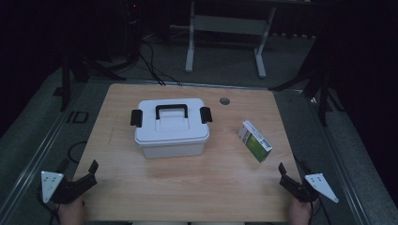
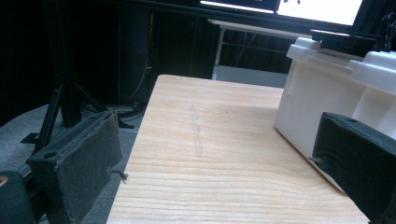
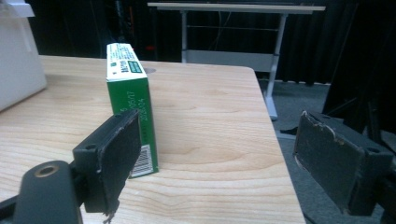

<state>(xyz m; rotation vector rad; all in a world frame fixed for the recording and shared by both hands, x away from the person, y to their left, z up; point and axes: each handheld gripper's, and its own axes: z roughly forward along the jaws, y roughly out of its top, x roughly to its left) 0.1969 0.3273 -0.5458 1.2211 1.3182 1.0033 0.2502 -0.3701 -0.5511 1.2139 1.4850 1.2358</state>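
A white storage box (image 1: pixel 171 126) with a black handle and two black latches stands at the middle of the wooden table (image 1: pixel 187 180). To its right a green and white carton (image 1: pixel 255 140) stands on edge. My left gripper (image 1: pixel 79 166) hovers at the table's near left corner, open, with nothing between its jaws. My right gripper (image 1: pixel 292 168) is at the near right corner, open and empty. In the left gripper view the box (image 2: pixel 327 88) is ahead to the right of the gripper (image 2: pixel 210 140). In the right gripper view the carton (image 3: pixel 128 93) stands just beyond the left jaw of the gripper (image 3: pixel 219 140).
A round grommet (image 1: pixel 225 100) is set into the table behind the carton. Past the far edge a metal-legged bench (image 1: pixel 225 28), dark stands and cables (image 1: pixel 150 65) occupy the grey floor. The table's right edge (image 3: pixel 275 154) drops off close to my right gripper.
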